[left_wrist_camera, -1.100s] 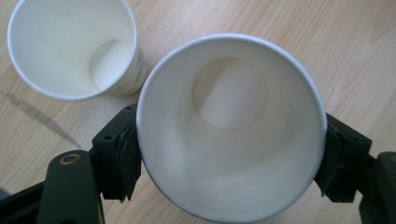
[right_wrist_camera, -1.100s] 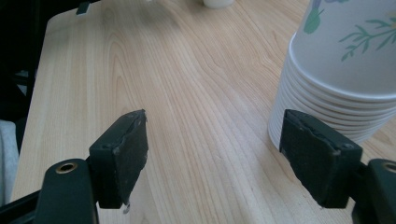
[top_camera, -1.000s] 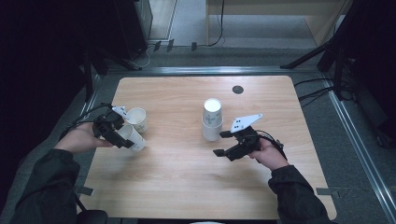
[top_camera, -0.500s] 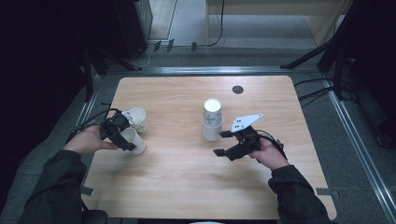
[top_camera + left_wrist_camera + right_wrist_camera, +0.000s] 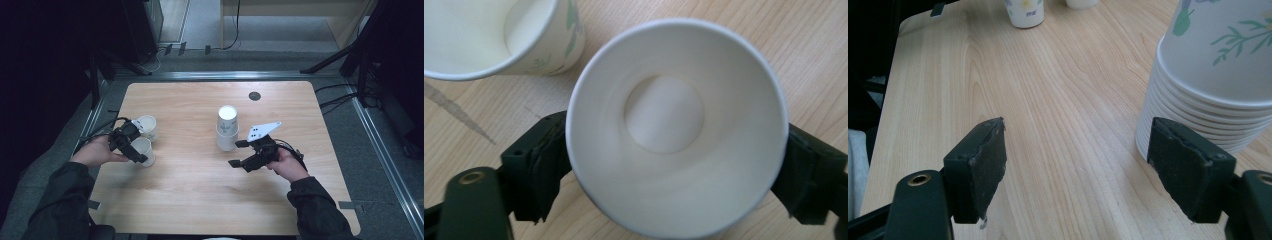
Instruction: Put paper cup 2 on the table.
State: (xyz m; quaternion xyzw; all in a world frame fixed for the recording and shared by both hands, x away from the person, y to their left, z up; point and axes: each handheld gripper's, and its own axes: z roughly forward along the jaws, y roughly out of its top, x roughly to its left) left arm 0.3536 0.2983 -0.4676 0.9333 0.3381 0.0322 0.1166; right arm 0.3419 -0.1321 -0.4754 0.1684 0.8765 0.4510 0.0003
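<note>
Left claw (image 5: 134, 150) stands at the near cup (image 5: 143, 151) on the left part of the bench (image 5: 190, 200). Its jaws have just been opening. The left claw view looks straight down into this cup (image 5: 676, 125): upright, hollow, a jaw at each side of the wall, and whether the pads still press cannot be told. The high view gives none of that interior. It shows instead a second cup (image 5: 148, 128) just behind the first, seen in the left claw view at the upper left corner (image 5: 499, 37), near the first cup, contact not determinable.

Right claw (image 5: 241, 153) is released, jaws wide apart, nothing between them. The right claw view shows the cup stack (image 5: 1213, 75) just beside one jaw, with a green leaf print and many nested rims. The high view shows the stack (image 5: 227, 128) at mid-bench, upturned, just beyond the right claw.

A dark round disc (image 5: 254, 95) lies in the bench top towards the far edge. Nothing stands between either claw and its cups
</note>
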